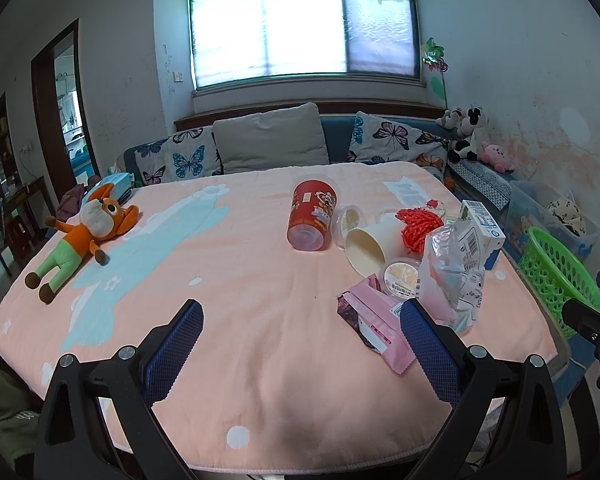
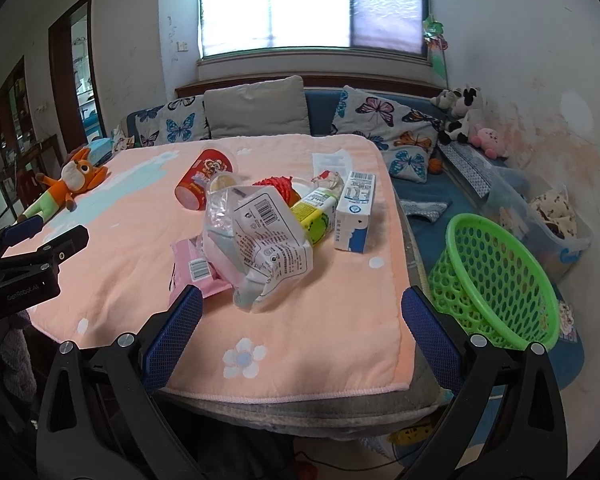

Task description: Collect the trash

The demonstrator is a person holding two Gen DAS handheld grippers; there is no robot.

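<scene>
Trash lies on the pink blanket-covered table (image 1: pixel 220 320): a red printed cup (image 1: pixel 313 216) on its side, a white paper cup (image 1: pixel 366 248), round lidded tubs (image 1: pixel 400 276), red netting (image 1: pixel 418 226), a clear plastic bag (image 2: pixel 260 240), a pink wrapper (image 1: pixel 376 326), a white-blue milk carton (image 2: pixel 354 212) and a yellow-green carton (image 2: pixel 314 214). A green mesh basket (image 2: pixel 496 276) stands right of the table. My left gripper (image 1: pixel 300 340) is open and empty above the table's near side. My right gripper (image 2: pixel 300 328) is open and empty near the table's front right corner, just before the plastic bag.
An orange plush dog (image 1: pixel 84 236) lies at the table's left. A blue sofa with butterfly cushions (image 1: pixel 396 140) and plush toys (image 1: pixel 472 136) runs behind and to the right. A clear storage bin (image 2: pixel 548 216) stands beyond the basket. A doorway (image 1: pixel 64 108) is at left.
</scene>
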